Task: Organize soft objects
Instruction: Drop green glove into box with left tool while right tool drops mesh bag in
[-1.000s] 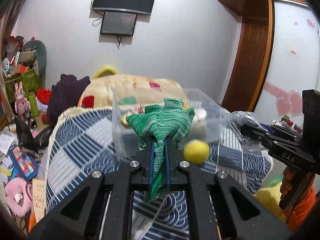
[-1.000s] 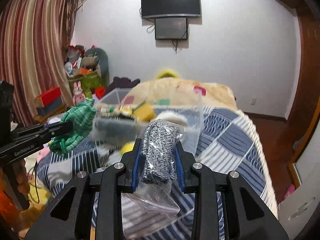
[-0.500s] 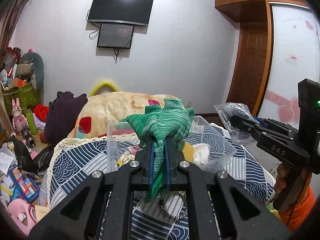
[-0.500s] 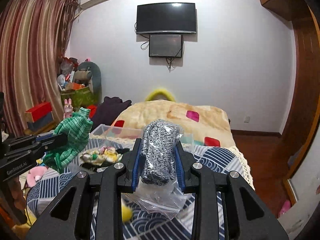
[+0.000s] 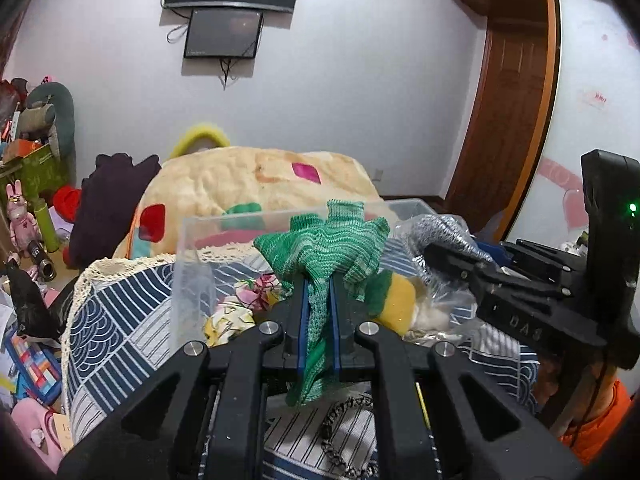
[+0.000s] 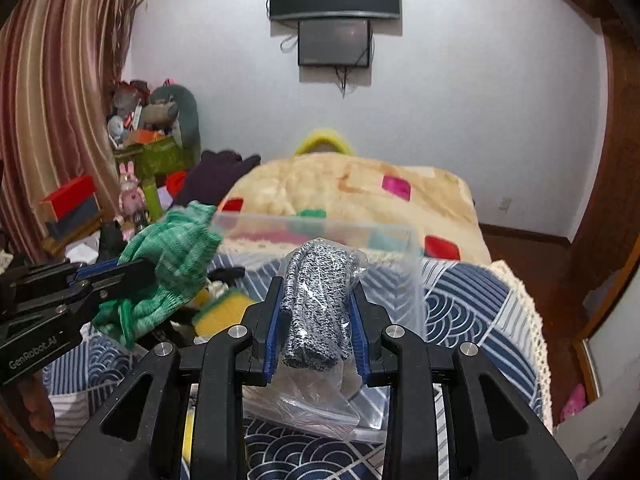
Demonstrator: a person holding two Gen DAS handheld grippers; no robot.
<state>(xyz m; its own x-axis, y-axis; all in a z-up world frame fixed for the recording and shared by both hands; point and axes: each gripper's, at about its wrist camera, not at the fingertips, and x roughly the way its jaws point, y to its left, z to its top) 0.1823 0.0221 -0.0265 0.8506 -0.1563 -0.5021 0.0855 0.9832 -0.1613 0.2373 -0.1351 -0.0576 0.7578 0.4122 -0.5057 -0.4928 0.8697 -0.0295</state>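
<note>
My left gripper (image 5: 318, 304) is shut on a green knitted cloth (image 5: 326, 244), held above the near edge of a clear plastic bin (image 5: 192, 272) on the bed. My right gripper (image 6: 316, 320) is shut on a grey speckled knit item in a clear plastic bag (image 6: 316, 300), held beside the left one over the same bin (image 6: 396, 248). The cloth also shows at the left of the right wrist view (image 6: 172, 256). Inside the bin lie a yellow and green sponge (image 5: 394, 296), a floral fabric piece (image 5: 230, 318) and white fluff.
The bed has a blue patterned quilt (image 5: 120, 320) and a cream blanket (image 5: 256, 184) behind the bin. A dark purple plush (image 5: 108, 204) and cluttered toys stand at the left. A beaded bracelet (image 5: 344, 432) lies on the quilt near me. A wooden door (image 5: 508, 120) is at the right.
Both grippers have come closer to the bin and tilted down a little, still holding their items. The right gripper has moved nearer to the left one.
</note>
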